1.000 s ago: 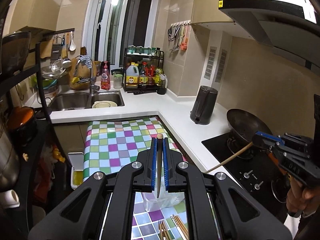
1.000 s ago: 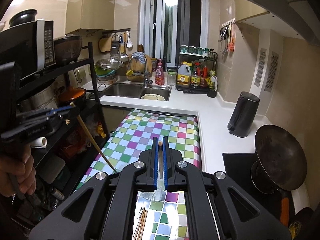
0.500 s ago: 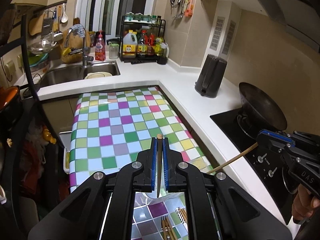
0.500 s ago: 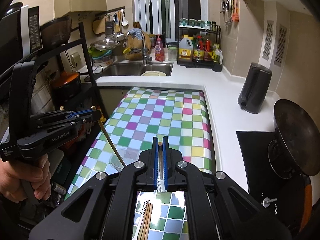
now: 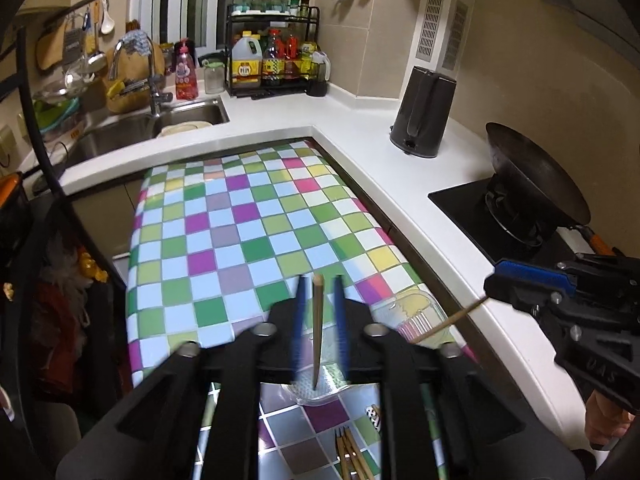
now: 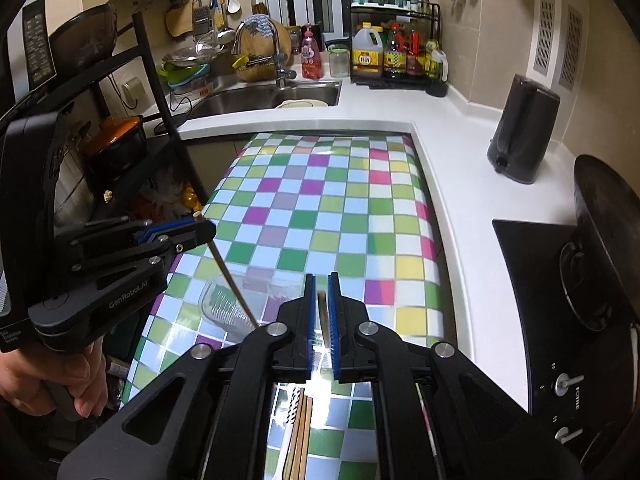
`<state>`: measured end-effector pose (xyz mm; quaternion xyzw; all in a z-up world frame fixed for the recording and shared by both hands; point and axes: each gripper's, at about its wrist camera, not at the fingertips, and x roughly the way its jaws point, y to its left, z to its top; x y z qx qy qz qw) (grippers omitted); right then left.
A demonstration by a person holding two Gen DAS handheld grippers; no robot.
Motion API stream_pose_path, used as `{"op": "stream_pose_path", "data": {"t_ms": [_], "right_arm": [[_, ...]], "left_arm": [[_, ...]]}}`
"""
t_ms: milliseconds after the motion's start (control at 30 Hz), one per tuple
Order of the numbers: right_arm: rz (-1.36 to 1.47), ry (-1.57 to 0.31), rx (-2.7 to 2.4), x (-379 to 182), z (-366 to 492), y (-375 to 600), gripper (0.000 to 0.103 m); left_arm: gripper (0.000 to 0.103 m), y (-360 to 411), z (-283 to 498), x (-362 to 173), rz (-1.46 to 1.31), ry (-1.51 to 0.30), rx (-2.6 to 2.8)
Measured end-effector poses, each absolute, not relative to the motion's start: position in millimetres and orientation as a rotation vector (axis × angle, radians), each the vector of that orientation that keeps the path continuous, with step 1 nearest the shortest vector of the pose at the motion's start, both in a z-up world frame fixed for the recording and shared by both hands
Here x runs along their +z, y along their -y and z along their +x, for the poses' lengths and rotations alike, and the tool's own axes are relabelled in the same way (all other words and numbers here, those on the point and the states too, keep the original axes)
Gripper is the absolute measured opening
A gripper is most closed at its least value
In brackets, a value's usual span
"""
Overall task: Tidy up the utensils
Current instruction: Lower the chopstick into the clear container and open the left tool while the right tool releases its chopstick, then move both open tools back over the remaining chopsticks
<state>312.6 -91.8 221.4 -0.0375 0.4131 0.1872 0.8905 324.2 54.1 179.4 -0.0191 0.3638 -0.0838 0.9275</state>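
Note:
My left gripper (image 5: pixel 318 284) has its jaws parted a little, blurred, and a wooden chopstick (image 5: pixel 317 332) stands between them with its tip in a clear plastic tray (image 5: pixel 416 312) on the checkered table. In the right wrist view the left gripper (image 6: pixel 196 226) shows at left with that chopstick (image 6: pixel 232 284) slanting down into the tray (image 6: pixel 224 308). My right gripper (image 6: pixel 321 282) is shut on another chopstick (image 6: pixel 322 312); it shows in the left wrist view (image 5: pixel 496 280) with its chopstick (image 5: pixel 448 324) pointing at the tray. Loose chopsticks (image 6: pixel 298 436) lie below on the table.
The checkered table (image 5: pixel 256 232) is ringed by a white counter (image 5: pixel 400 168). A black kettle (image 5: pixel 422 112), a wok on the stove (image 5: pixel 532 176), a sink (image 5: pixel 160 124) and a bottle rack (image 5: pixel 276 60) stand behind. A black shelf rack (image 6: pixel 120 152) stands at left.
Both grippers have tilted down and come lower over the tray. The left jaws have parted from the chopstick, which now stands with its tip in the tray.

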Motion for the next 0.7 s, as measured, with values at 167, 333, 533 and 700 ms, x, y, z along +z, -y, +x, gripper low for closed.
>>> {"op": "stream_pose_path", "data": {"t_ms": [167, 333, 533, 700], "right_arm": [[-0.026, -0.75, 0.402, 232.3, 276.1, 120.2, 0.042], [0.057, -0.623, 0.376, 239.4, 219.4, 160.2, 0.042], [0.062, -0.491, 0.286, 229.4, 156.2, 187.3, 0.042], [0.093, -0.466, 0.208, 194.5, 123.4, 186.8, 0.042]], "left_arm": [[0.044, -50.8, 283.0, 202.1, -0.03, -0.607, -0.085], [0.051, -42.3, 209.6, 215.7, -0.039, -0.455, -0.001], [0.051, -28.0, 135.8, 187.8, -0.052, -0.386, 0.012], [0.036, -21.2, 94.6, 145.2, -0.071, -0.419, -0.008]]}}
